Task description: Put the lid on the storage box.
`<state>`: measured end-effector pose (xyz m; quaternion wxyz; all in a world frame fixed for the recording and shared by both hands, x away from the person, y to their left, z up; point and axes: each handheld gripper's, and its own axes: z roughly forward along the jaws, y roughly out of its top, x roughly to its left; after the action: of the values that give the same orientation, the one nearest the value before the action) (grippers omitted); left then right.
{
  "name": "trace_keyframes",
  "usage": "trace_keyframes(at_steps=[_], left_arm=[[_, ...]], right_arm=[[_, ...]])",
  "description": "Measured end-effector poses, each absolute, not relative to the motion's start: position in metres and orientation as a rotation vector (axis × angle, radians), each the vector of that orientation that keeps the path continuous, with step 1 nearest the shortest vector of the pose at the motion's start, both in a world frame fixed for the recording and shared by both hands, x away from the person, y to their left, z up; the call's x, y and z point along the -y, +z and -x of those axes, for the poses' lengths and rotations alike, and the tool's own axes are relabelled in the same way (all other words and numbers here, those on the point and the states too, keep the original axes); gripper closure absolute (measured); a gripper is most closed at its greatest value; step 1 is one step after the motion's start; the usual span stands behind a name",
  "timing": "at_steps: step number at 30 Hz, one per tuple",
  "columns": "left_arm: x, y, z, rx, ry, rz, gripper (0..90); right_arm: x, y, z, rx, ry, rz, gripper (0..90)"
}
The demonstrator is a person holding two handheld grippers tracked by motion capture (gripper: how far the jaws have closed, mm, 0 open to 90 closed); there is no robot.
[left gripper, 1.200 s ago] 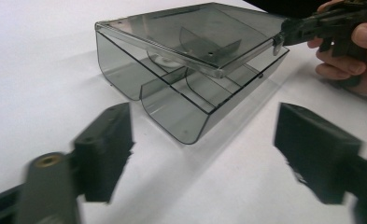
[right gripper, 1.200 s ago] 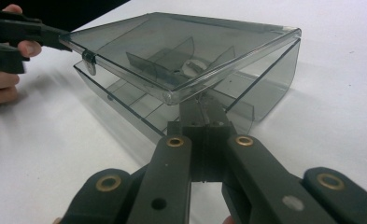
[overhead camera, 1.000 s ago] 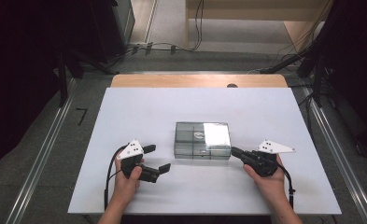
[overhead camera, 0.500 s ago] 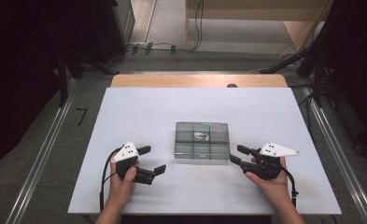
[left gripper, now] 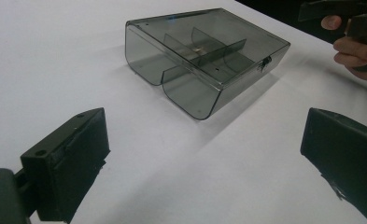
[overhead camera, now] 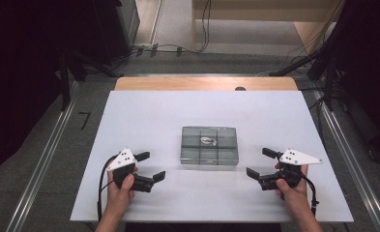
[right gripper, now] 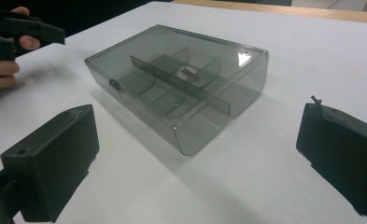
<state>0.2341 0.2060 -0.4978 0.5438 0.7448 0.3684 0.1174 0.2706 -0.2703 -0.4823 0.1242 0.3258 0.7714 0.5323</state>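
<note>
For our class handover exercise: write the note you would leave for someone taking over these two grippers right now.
Left gripper: open, holding nothing, left of the box and clear of it.
Right gripper: open, holding nothing, right of the box and clear of it.
Smoky clear compartment box: mid-table, lid shut, clasp on the near side; a small shiny item sits in a far-row compartment.
Done: nothing that shows; the box is untouched.
Left: probably steady the box with one gripper and work the clasp with the other.

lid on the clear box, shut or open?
Shut. The smoky transparent plastic compartment box has its lid lying flat on the walls, and the small front latch sits across the seam. Both grippers are apart from it.
</note>
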Motion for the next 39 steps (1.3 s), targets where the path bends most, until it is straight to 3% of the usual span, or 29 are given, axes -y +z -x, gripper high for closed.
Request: trace_keyframes(at_steps=[39], left_arm=[[-0.25,-0.502,-0.22,-0.958,0.349,-1.761,0.4]], right_arm=[[0.363,-0.493,-0.261,-2.157,1.375,-1.097,0.0]])
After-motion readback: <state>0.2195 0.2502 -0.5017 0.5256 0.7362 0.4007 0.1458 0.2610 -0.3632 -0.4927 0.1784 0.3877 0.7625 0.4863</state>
